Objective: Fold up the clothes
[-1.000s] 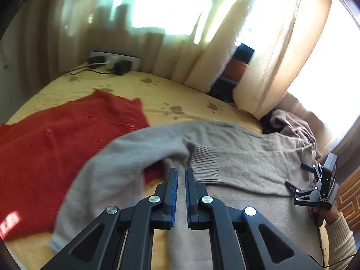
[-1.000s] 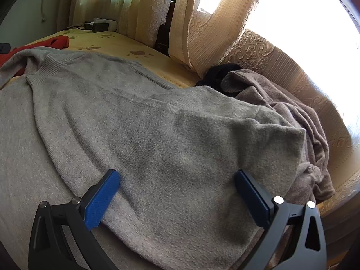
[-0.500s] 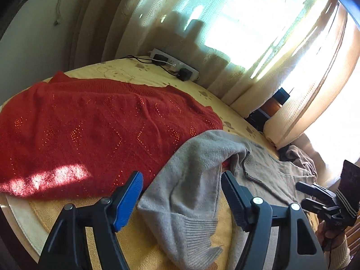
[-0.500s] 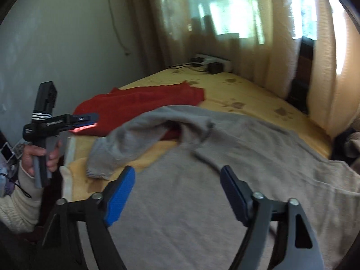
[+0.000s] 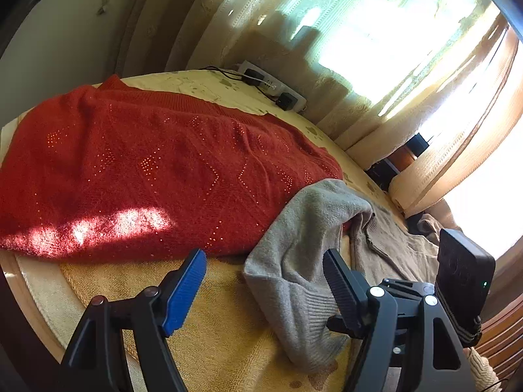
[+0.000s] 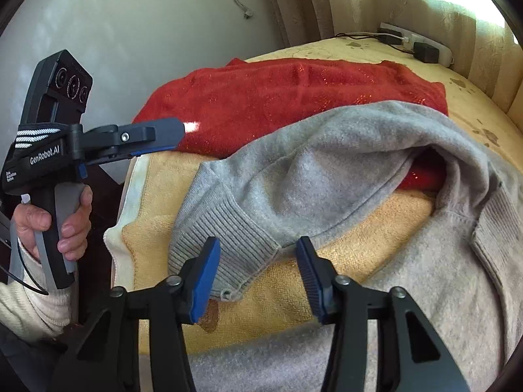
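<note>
Red knit sweater [image 5: 157,170] lies spread flat over the far side of the bed [image 5: 225,336], with beaded diamond patterns and a sunlit patch near its front edge. A white power strip [image 5: 278,88] with black plugs and cables sits at the bed's far edge, against the curtains [image 5: 294,49]. Cream, textured curtains cover a bright window; the wall to the left is plain and pale. A brown garment [image 5: 431,225] is heaped at the right, by the curtain hem.

The bed carries a yellow-orange terry cover with a pale border and a printed pattern.

Grey sweater [image 6: 327,170], soft fleecy knit with ribbed cuff and hem, lies on the near side of the bed; its sleeve arches over the red sweater's edge and its cuff rests on the cover.

Left tongs [image 5: 261,284] are spread, empty, above the cover beside the sleeve. Right tongs [image 6: 258,274] are spread, straddling the ribbed cuff without pinching it.
</note>
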The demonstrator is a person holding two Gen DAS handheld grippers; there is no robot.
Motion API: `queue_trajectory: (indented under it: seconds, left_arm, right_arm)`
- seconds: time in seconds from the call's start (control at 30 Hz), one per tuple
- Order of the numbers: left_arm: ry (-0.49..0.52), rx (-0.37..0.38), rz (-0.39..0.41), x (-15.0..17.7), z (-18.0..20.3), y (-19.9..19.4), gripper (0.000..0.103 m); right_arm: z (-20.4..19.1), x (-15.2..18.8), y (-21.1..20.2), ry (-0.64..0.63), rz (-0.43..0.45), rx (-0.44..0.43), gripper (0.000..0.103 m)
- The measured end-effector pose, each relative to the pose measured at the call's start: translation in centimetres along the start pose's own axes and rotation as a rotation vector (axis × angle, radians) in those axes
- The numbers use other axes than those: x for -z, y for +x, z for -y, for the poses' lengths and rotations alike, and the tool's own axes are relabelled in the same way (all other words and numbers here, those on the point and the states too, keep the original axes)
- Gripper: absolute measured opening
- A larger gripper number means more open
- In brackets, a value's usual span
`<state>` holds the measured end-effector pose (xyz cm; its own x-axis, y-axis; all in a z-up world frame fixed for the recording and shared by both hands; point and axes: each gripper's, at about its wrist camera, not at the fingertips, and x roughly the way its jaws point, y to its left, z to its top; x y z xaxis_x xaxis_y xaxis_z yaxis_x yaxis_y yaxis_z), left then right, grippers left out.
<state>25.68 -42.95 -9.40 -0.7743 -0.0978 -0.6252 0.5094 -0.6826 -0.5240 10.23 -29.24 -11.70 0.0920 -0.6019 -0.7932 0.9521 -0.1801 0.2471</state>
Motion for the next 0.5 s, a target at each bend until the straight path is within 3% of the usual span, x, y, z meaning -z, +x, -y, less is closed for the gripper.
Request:
queue_trajectory:
  seconds: [0.17, 0.4, 0.5]
  left_arm:
    - [-0.016, 0.001, -0.007, 0.0, -0.5, 0.4, 0.076]
    - [-0.034, 0.016, 0.020, -0.5, -0.3, -0.1, 0.076]
    - [-0.068, 0.021, 0.061, -0.9, -0.3, -0.7, 0.076]
  right_arm:
    - [-1.4, 0.5, 0.0, -0.052, -0.005, 0.036, 0.006]
    - [-2.6, -2.2, -5.7, -0.058, 0.138, -0.017, 0.005]
    - [-3.3, -5.4, -9.2, -0.108, 0.219, 0.026, 0.005]
